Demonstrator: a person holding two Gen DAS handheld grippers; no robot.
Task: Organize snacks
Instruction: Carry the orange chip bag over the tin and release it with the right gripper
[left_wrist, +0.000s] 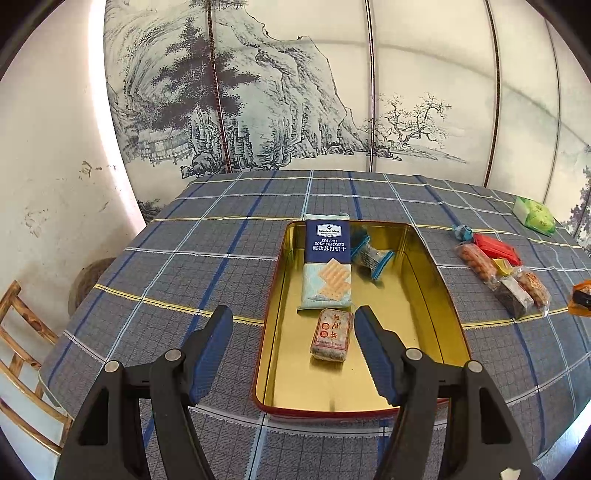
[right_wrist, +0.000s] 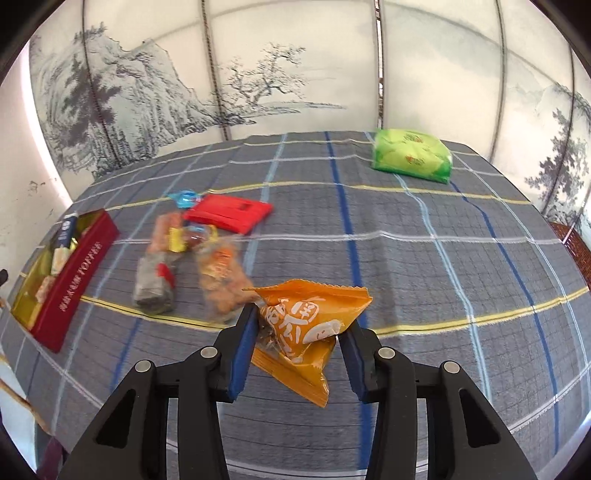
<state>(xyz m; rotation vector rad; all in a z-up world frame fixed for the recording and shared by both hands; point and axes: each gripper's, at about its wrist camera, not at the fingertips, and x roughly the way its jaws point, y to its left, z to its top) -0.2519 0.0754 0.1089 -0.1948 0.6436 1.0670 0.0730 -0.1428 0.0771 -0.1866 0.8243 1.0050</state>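
Left gripper (left_wrist: 293, 325): its fingers stand well apart with nothing clamped, hanging over the near end of the tin; a small brown snack bar (left_wrist: 330, 339) lies on the tin floor in the gap between them, touching neither pad.
Right gripper (right_wrist: 297, 334): fingers closed on an orange snack packet (right_wrist: 308, 325), pads pressing its two sides; the packet is tilted and looks clear of the cloth.
Tin (left_wrist: 436, 291): a gold-lined, red-walled tray on the bench, long side running away from the left gripper.
In the tin: a blue-and-white soda cracker pack (left_wrist: 327, 262) at 12 o'clock from the brown bar, its far end propped on the tin's rim; a small blue-ended wrapped snack (left_wrist: 371, 256) just beside the crackers at 3 o'clock.
Loose snacks (left_wrist: 502, 273): a huddle on the bench at 3 o'clock from the tin, with a red packet (right_wrist: 231, 216), clear-wrapped pieces and a dark bar, some touching.
Green packet (right_wrist: 413, 155): alone toward the far edge, at 1 o'clock from the right gripper, well apart from the rest.
Bench (right_wrist: 406, 258): covered by a grey-blue plaid cloth.
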